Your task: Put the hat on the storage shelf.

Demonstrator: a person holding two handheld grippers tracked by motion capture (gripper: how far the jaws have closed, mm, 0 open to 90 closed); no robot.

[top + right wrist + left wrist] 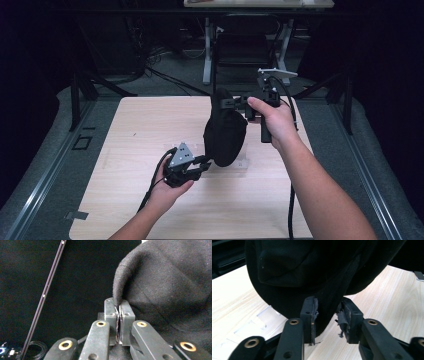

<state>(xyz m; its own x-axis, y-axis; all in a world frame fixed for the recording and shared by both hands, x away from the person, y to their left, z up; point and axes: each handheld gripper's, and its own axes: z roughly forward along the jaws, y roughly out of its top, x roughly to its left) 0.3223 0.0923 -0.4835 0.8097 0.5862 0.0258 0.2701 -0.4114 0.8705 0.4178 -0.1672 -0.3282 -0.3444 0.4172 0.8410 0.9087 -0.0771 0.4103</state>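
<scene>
A black cloth pouch (225, 132) hangs above the light wooden table (145, 130). My right gripper (223, 102) is held sideways at its top and is shut on the upper edge. In the right gripper view the jaws (119, 308) pinch a fold of the dark fabric (170, 285) tightly. My left gripper (206, 162) sits low at the pouch's bottom end. Seen in the left gripper view, its jaws (328, 317) stand apart with the rounded lower edge of the cloth (312, 272) between the worn pads (309, 315), and I see no squeeze on it.
A clear flat plastic sheet (240, 165) lies on the table under the pouch. Grey floor and metal rails (45, 165) flank the table. A desk frame and chair (245, 45) stand behind the far edge. Cables trail from both grippers toward the front.
</scene>
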